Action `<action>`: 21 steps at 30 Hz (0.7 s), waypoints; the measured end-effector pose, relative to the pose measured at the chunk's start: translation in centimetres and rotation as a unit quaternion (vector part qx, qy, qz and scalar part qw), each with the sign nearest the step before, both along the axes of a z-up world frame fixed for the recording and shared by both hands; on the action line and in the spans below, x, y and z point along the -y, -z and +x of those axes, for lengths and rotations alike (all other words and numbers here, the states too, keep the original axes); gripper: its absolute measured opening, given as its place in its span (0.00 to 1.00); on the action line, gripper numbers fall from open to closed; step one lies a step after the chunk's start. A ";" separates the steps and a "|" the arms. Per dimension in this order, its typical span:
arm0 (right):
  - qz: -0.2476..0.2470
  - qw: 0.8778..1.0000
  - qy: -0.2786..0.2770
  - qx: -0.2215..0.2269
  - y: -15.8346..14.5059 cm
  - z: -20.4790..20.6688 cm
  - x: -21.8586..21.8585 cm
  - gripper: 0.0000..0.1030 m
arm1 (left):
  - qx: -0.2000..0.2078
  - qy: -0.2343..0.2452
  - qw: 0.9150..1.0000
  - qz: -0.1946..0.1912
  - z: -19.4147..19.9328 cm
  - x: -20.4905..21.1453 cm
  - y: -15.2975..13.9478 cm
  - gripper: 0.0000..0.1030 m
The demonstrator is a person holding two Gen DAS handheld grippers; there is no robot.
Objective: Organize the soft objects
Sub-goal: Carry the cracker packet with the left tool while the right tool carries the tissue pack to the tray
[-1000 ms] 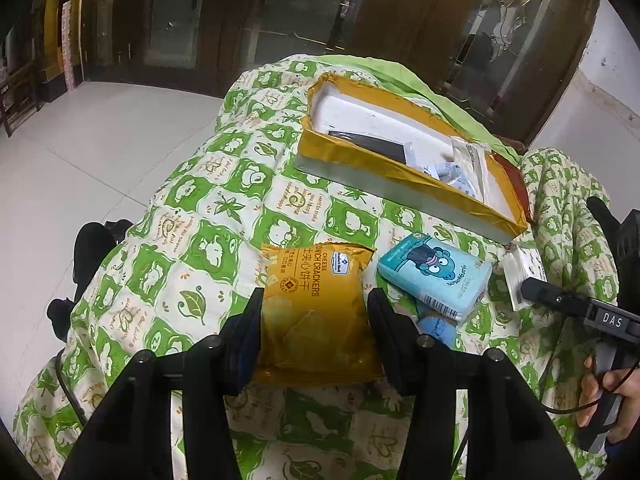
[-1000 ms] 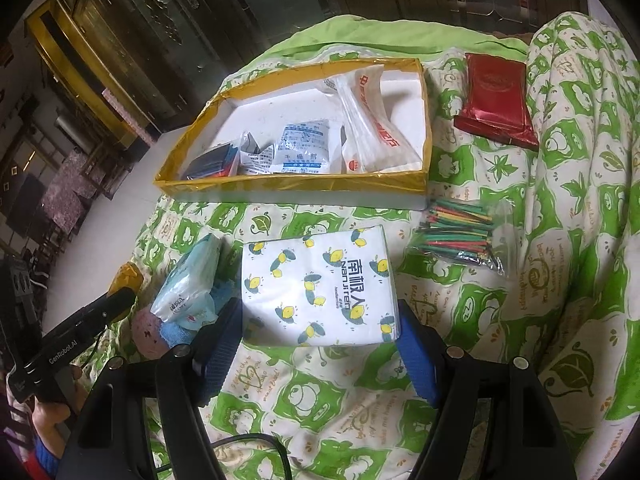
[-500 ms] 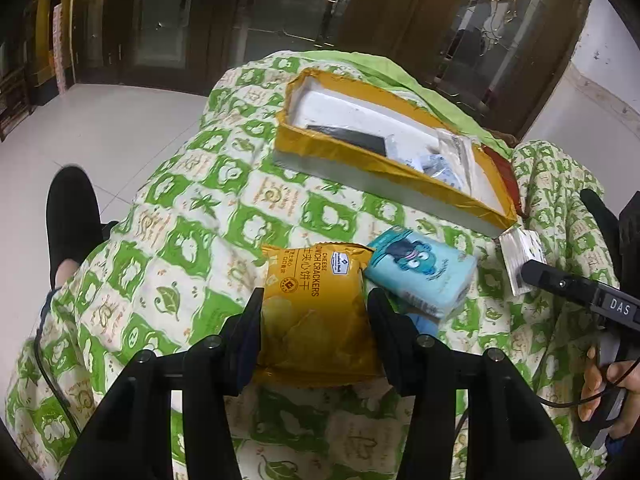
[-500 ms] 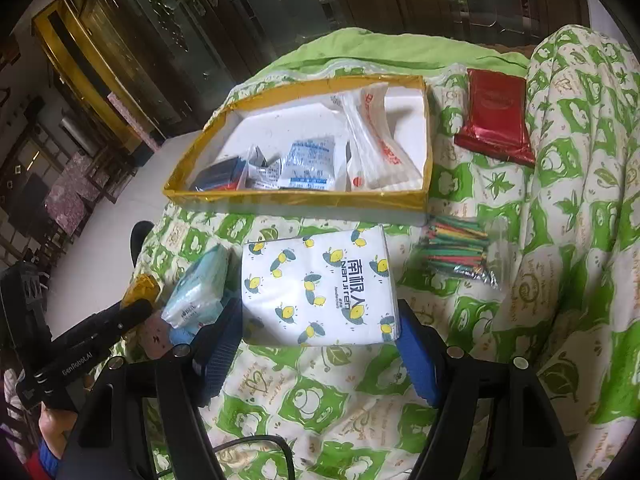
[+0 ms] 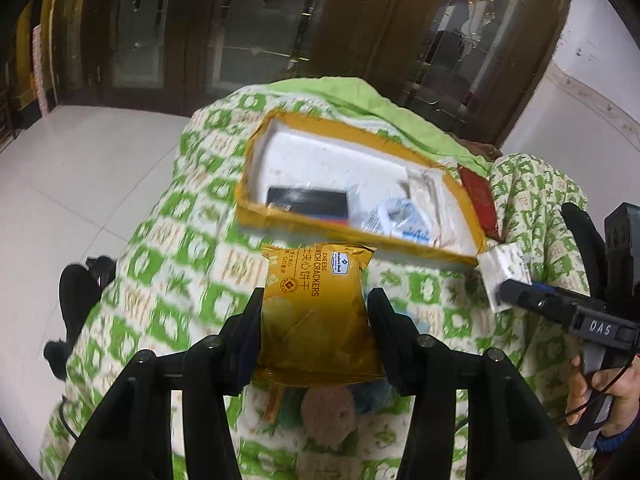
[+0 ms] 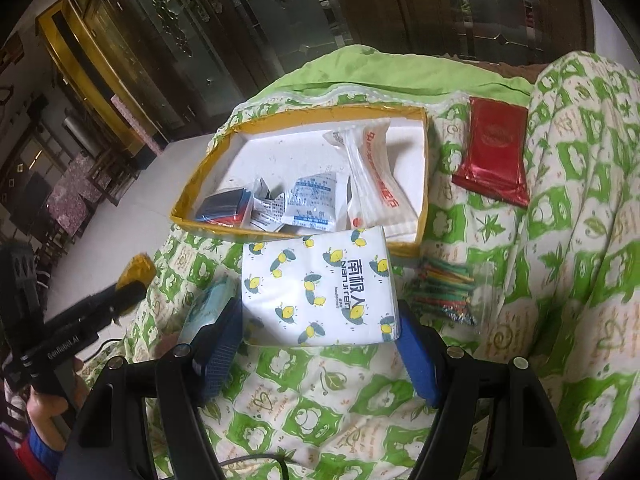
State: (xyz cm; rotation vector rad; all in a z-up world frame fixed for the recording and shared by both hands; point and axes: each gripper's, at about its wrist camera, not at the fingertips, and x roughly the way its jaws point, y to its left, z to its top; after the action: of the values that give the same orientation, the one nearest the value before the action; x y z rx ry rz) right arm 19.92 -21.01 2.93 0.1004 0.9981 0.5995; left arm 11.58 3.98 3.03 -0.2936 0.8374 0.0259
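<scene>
Green-and-white quilt (image 6: 360, 412) under a yellow-rimmed tray (image 6: 423, 184). Left gripper (image 5: 316, 312) clamps a yellow cracker bag (image 5: 316, 304), lifted just before the tray. Right gripper (image 6: 320, 320) squeezes a white, lemon-printed tissue pack (image 6: 320, 284) at the tray's near wall.

Left gripper (image 5: 316, 312) clamped, raised; right gripper (image 6: 320, 344) clamped, level.

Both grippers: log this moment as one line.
left gripper: shut on cracker bag | right gripper: shut on tissue pack | both near yellow box | quilt below
</scene>
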 end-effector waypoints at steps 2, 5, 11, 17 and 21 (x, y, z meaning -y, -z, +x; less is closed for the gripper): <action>0.004 1.000 -0.003 -0.006 -0.3 0.7 -0.1 0.76 | 0.002 0.005 1.000 0.005 0.9 0.1 -0.7 0.49; 0.013 1.000 -0.009 -0.017 -0.8 2.1 -0.5 0.76 | 0.001 0.008 1.000 0.007 2.4 0.1 -1.2 0.49; 0.033 0.999 -0.007 -0.022 -1.9 4.9 -1.6 0.76 | -0.008 0.013 1.000 0.019 4.8 0.1 -1.3 0.49; 0.081 0.995 0.006 -0.052 -1.7 8.0 -3.0 0.76 | -0.016 0.011 1.000 0.018 7.6 -0.9 -1.1 0.49; 0.113 0.991 0.008 -0.074 -1.2 9.8 -4.3 0.76 | -0.022 0.009 0.999 0.025 9.8 -1.4 -0.7 0.49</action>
State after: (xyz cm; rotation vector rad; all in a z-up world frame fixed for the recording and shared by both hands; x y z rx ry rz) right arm 29.70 -16.66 4.08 0.3573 1.0685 0.6958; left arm 21.40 5.34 3.76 -0.2383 0.8813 0.0364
